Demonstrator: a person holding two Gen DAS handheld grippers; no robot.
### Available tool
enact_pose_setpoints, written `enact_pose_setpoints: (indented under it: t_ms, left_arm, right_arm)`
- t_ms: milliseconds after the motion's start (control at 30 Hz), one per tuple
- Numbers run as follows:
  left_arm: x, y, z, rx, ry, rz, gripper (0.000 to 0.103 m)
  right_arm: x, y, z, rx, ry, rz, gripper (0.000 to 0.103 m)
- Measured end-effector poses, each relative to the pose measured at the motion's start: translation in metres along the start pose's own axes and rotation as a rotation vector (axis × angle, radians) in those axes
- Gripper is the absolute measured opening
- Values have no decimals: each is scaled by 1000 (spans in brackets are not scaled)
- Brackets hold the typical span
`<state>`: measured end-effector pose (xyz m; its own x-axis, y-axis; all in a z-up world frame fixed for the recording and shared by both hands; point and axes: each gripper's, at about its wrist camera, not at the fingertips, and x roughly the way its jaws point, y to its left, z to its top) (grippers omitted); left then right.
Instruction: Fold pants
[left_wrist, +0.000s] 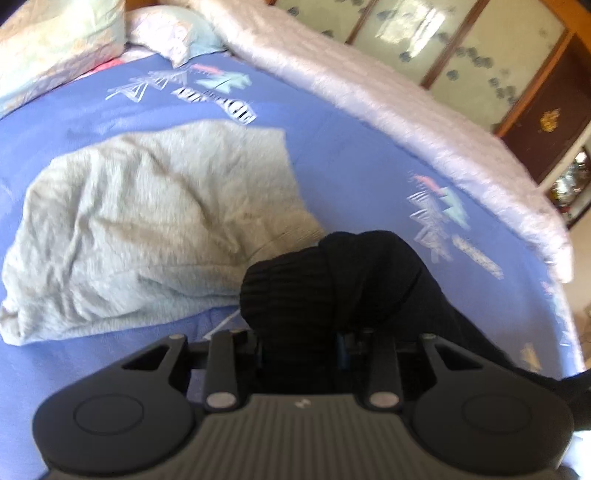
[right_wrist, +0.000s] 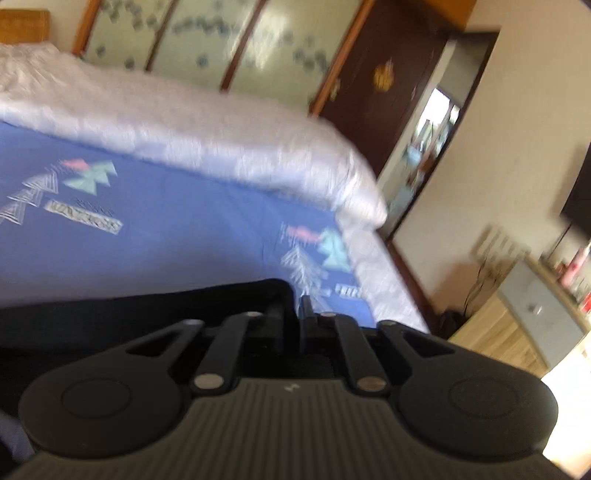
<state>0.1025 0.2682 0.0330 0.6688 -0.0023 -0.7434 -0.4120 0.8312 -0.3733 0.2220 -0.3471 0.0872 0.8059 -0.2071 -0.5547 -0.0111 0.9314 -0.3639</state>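
In the left wrist view, my left gripper (left_wrist: 303, 334) is shut on a thick bunch of the black pants (left_wrist: 332, 273). A ribbed band bulges up between its fingers, and more black cloth trails off to the lower right. In the right wrist view, the black pants (right_wrist: 147, 314) stretch in from the left with a straight upper edge. That edge ends at a corner in my right gripper (right_wrist: 298, 306), whose fingers stand close together, shut on the cloth. The left finger is mostly hidden by the fabric. Both grippers hang above the blue patterned bed sheet (left_wrist: 351, 155).
A crumpled grey garment (left_wrist: 147, 214) lies on the sheet to the left of my left gripper. Pillows (left_wrist: 55, 44) sit at the far left, and a pale quilt (left_wrist: 388, 110) runs along the far side. Beyond the bed's end are a wardrobe (right_wrist: 369, 92), a doorway and a low cabinet (right_wrist: 535, 317).
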Motion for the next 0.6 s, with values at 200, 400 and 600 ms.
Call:
enact_pose_setpoints:
  t_ms: [200,400,600]
  left_arm:
    - [17,15,1,-81,38,4,31]
    - [12,12,2,-55,34,-5,31]
    - [-6,-7,4,4,-29,-20,31]
  right_arm:
    - [28,-44,-72,504,87,89,45]
    - [7,-48,-107,629,96,187,47]
    - [33,35,-45,583,209,490,48]
